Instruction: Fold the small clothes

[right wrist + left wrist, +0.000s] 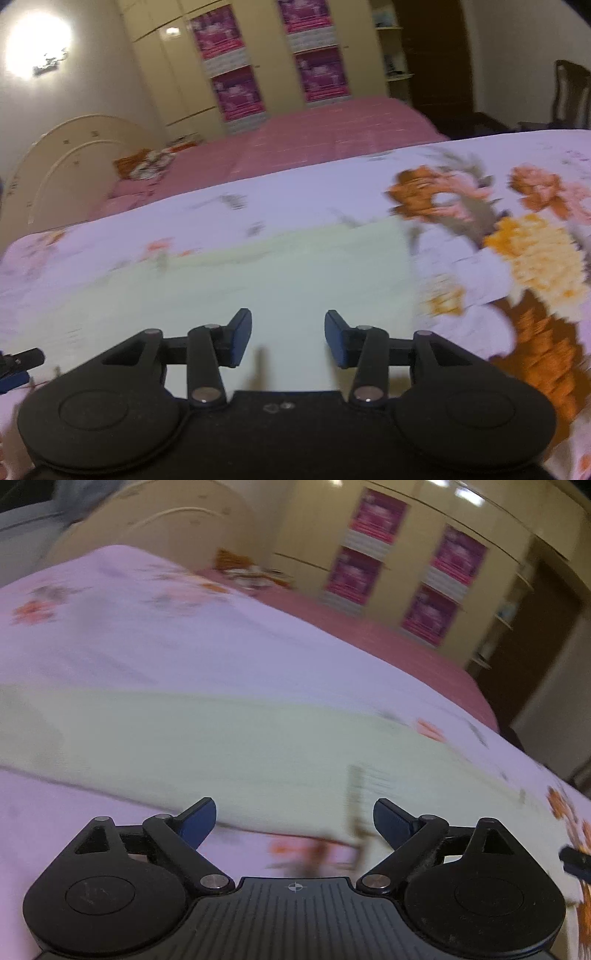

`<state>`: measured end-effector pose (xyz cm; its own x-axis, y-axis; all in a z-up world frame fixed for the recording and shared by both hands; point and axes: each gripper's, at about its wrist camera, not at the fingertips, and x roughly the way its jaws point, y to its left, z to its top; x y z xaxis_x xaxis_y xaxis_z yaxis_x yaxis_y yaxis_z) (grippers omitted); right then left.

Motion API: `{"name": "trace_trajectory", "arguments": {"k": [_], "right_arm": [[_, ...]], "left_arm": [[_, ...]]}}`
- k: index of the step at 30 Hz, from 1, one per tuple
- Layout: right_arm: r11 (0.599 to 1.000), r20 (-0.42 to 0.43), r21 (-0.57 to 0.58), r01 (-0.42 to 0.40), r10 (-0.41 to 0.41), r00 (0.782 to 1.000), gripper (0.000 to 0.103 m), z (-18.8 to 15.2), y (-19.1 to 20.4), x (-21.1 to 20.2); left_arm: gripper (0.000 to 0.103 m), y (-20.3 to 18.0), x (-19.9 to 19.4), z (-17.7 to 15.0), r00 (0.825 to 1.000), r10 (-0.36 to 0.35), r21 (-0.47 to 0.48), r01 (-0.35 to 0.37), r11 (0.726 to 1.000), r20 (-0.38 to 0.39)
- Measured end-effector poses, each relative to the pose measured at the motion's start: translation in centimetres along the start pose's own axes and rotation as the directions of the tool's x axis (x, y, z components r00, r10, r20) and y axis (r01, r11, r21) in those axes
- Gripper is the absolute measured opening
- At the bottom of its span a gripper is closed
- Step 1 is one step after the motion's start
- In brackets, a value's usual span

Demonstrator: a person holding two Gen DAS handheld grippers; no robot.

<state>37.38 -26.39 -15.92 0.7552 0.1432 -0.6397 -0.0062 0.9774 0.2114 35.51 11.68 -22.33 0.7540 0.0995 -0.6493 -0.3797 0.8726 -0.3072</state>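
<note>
Cloth (258, 280) pale green, flat on floral sheet (129, 638), long band with square end at 2 o'clock in right view; folded at least once by the look, further folds likely left. Left gripper (294, 821) jaws wide, right gripper (288, 338) jaws half apart, both empty above cloth's near edge; open sheet all round, wardrobe (258, 55) far off at 12.

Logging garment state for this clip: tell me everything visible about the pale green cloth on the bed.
The pale green cloth is a plain, soft-looking fabric lying flat on the floral bedsheet. It forms a long band with straight edges and a squared right end, apparently folded. Blur hides any seams or print. Neither tool touches it; both stand open over its near edge.
</note>
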Motion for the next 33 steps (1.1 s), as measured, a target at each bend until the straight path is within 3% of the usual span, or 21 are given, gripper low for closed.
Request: {"name": "trace_trajectory", "arguments": {"k": [6, 8, 11, 13, 15, 21, 23, 25, 27, 29, 31, 33], "right_arm": [[0.994, -0.041, -0.059, -0.091, 0.089, 0.995, 0.052, -1.3, 5.1, 0.0], [0.99, -0.054, -0.082, -0.114, 0.11, 0.992, 0.055, -1.9, 6.7, 0.0], [0.984, -0.068, -0.114, -0.135, 0.127, 0.989, 0.058, -2.5, 8.7, 0.1], [0.982, -0.08, -0.121, -0.147, 0.138, 0.987, 0.058, -2.8, 9.7, 0.4], [0.981, -0.085, -0.126, -0.148, 0.138, 0.987, 0.058, -3.0, 10.5, 0.6], [0.981, -0.092, -0.134, -0.138, 0.126, 0.988, 0.058, -3.1, 12.2, 1.6], [0.983, -0.086, -0.134, -0.126, 0.115, 0.99, 0.058, -3.1, 12.5, 2.0], [0.986, -0.079, -0.13, -0.106, 0.096, 0.992, 0.058, -3.0, 12.8, 2.4], [0.987, -0.082, -0.134, -0.087, 0.076, 0.994, 0.058, -2.9, 13.2, 3.2], [0.986, -0.083, -0.154, -0.068, 0.056, 0.995, 0.056, -2.9, 13.9, 4.0], [0.982, -0.072, -0.18, -0.053, 0.04, 0.997, 0.056, -2.9, 14.7, 4.5], [0.979, -0.059, -0.199, -0.041, 0.03, 0.998, 0.055, -2.9, 15.2, 4.9]], "left_arm": [[0.091, 8.3, -2.9, 0.0, 0.997, 0.078, -0.192, -0.073, 0.979, 0.021], [0.091, 11.1, -3.4, -0.3, 0.995, 0.094, -0.282, -0.083, 0.956, 0.025], [0.091, 15.3, -4.1, -0.9, 0.993, 0.112, -0.426, -0.081, 0.901, 0.047], [0.081, 17.3, -3.8, -1.2, 0.993, 0.104, -0.495, -0.063, 0.867, 0.056], [0.062, 18.6, -3.1, -1.3, 0.992, 0.099, -0.535, -0.044, 0.844, 0.075], [0.058, 21.8, -0.5, -0.2, 0.988, 0.076, -0.617, 0.025, 0.786, 0.137], [0.058, 22.1, 0.6, 0.6, 0.986, 0.075, -0.619, 0.035, 0.785, 0.151], [0.047, 22.1, 1.4, 1.4, 0.985, 0.078, -0.61, 0.032, 0.792, 0.153], [0.013, 22.5, 2.1, 1.8, 0.989, 0.071, -0.621, 0.027, 0.783, 0.132], [0.011, 22.8, 2.2, 1.8, 0.989, 0.064, -0.626, 0.035, 0.779, 0.134], [0.011, 22.3, 1.7, 2.3, 0.987, 0.051, -0.589, 0.05, 0.806, 0.153], [0.011, 20.7, 0.8, 3.3, 0.982, 0.02, -0.518, 0.081, 0.851, 0.187]]}}
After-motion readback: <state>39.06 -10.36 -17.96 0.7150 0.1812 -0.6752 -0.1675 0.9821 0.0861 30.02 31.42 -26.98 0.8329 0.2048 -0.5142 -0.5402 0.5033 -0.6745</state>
